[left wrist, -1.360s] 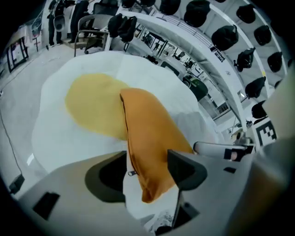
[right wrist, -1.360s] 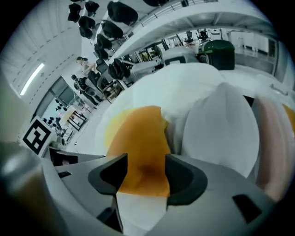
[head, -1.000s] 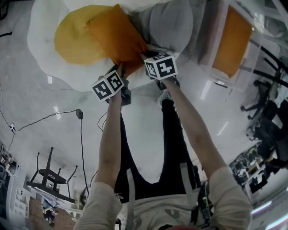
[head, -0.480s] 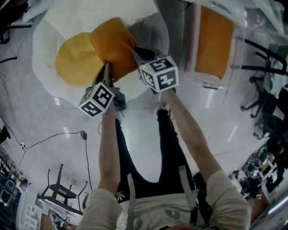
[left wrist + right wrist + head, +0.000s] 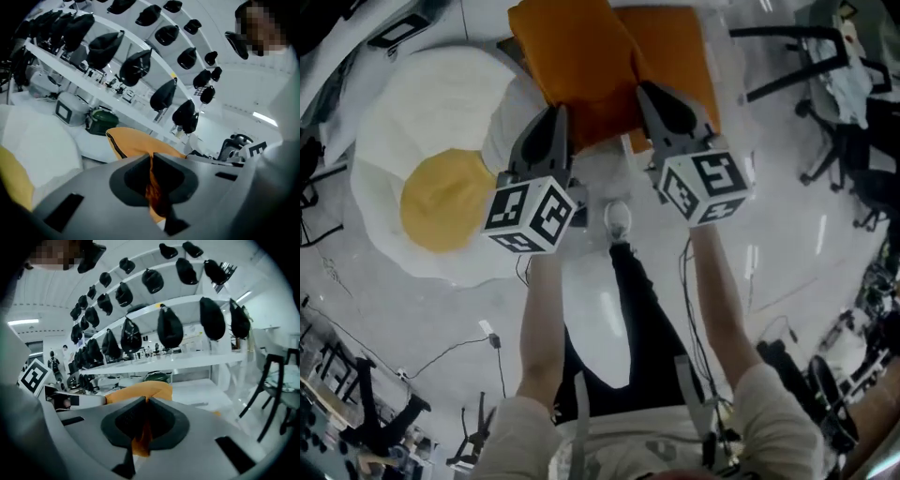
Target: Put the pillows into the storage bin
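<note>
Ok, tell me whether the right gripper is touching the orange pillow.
Touching. In the right gripper view, the right gripper has its jaws closed on a fold of the orange pillow, with the fabric pinched between them.

from the head we look steeply down at the floor [image 5: 422, 319], well below us. each of the 2 gripper views sits just behind its own jaws, facing outward toward shelves [image 5: 187, 303]. all 3 views share the orange pillow [image 5: 581, 75], seen close.
</note>
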Motion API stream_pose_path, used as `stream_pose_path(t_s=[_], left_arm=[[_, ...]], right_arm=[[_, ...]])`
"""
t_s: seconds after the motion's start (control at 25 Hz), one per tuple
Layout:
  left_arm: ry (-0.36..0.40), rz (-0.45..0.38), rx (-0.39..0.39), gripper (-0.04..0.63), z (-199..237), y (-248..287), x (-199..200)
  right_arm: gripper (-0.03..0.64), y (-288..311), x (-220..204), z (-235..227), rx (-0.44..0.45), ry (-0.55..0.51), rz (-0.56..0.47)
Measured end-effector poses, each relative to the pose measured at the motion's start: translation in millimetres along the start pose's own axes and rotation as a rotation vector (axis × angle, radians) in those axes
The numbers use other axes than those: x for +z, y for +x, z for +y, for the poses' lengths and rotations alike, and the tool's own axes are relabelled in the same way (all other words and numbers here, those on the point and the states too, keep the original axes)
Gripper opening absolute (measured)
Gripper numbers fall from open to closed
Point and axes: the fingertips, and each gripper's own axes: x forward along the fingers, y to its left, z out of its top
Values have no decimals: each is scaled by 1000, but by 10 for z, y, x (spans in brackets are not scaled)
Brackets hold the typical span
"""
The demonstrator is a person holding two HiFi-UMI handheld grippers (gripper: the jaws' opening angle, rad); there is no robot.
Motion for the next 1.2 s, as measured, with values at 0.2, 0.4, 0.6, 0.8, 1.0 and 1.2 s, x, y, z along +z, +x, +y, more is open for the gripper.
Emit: stream_pose_path(t_s=[0.2,0.4,0.6,0.8,1.0,1.2], left_arm=[[68,67,-119,26,-864,636,-324],[74,134,-169,26,-1327,996,-710],[85,130,-160,51,-1478,1113,-914],[115,146,-68,183,-1263,1163,-1031],[121,140,-53,183,-1060,1046,-999],[143,103,-54,183,-1004,891,-731]], right_arm=[[23,-565,-53,-989,-131,47,-25],[23,-915,-209,-1555,-202,54,-19],[25,-1093,-383,-1810,-243,107,-15],[206,-1034,-665,-1984,-291,106,51],[204,-936,-690,-1768,-254,122,45],[204,-844,-469,-1496,-201,101,12]])
